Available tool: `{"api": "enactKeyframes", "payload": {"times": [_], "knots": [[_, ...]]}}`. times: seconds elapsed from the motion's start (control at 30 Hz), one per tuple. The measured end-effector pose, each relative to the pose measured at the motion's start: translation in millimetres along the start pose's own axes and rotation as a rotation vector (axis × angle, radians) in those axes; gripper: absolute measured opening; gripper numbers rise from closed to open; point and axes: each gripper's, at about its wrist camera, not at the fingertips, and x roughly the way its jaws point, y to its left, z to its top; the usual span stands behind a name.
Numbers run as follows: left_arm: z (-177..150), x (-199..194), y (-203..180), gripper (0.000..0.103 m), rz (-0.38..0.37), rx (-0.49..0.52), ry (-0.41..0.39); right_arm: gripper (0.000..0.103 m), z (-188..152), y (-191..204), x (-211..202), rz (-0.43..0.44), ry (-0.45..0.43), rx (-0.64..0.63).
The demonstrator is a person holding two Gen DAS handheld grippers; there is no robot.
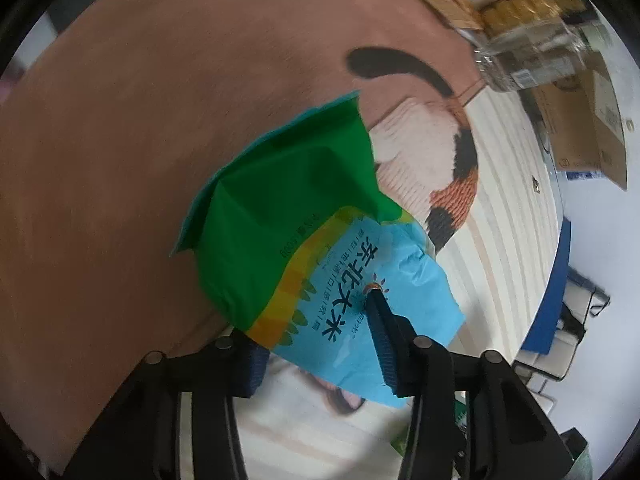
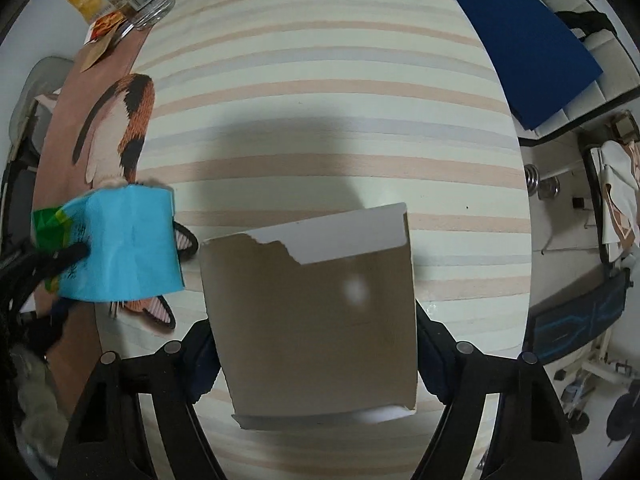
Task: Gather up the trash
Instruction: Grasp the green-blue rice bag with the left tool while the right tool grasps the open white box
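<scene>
Glossy plastic bag (image 1: pixel 288 208), matt cardboard (image 2: pixel 316 320)

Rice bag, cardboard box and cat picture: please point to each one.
Rice bag (image 1: pixel 280 216): left wrist view, green part.
Cardboard box (image 2: pixel 316 328): right wrist view, brown side.
Cat picture (image 2: pixel 134 116): right wrist view, orange and black fur.

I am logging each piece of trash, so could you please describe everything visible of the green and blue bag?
The green and blue bag is a crinkled, flattened plastic packet, green at one end, with a yellow band and a light blue end printed with dark characters. It looks empty. The left tongs straddle its blue end, one finger lying on top. It hangs over the brown cat-patterned cloth.
</scene>
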Motion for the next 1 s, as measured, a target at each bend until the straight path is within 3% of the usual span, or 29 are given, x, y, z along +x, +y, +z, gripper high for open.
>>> {"api": "enactKeyframes", "payload": {"times": [0.03,0.1,0.2,0.33,0.43,0.5,0.53,0.63,0.73,0.87,0.93,1.0], "knots": [[-1,-4,-3,0.031,0.003,0.055,-0.014,0.078,0,0,-1,-0.002,0.000,-0.008],[-7,-15,-9,0.030,0.028,0.209,-0.023,0.078,-6,0,-4,-0.005,0.002,-0.042],[-29,-28,-7,0.029,0.079,0.445,0.030,0.077,-18,-4,-9,0.011,0.013,-0.065],[-63,-42,29,0.029,0.110,0.562,0.146,0.077,-44,-13,-13,0.030,0.042,-0.079],[-84,-50,60,0.035,0.135,0.563,0.191,0.077,-63,-16,-12,0.015,0.066,-0.094],[-86,-52,82,0.039,0.112,0.455,0.183,0.080,-71,-16,-9,0.001,0.076,-0.086],[-84,-51,88,0.054,0.092,0.394,0.179,0.081,-76,-19,-9,-0.001,0.079,-0.079],[-84,-47,105,0.057,0.028,0.211,0.136,0.084,-76,-17,-4,-0.001,0.083,-0.050],[-91,-49,104,0.059,0.042,0.138,0.049,0.084,-70,-12,-3,-0.010,0.048,-0.027],[-109,-49,82,0.053,0.131,0.246,-0.033,0.084,-70,1,-3,-0.026,0.034,-0.008],[-119,-52,68,0.033,0.152,0.335,-0.062,0.084,-70,5,-2,-0.034,0.023,0.001],[-127,-59,56,0.026,0.178,0.416,-0.090,0.084,-70,8,-2,-0.034,0.013,0.006]]}}
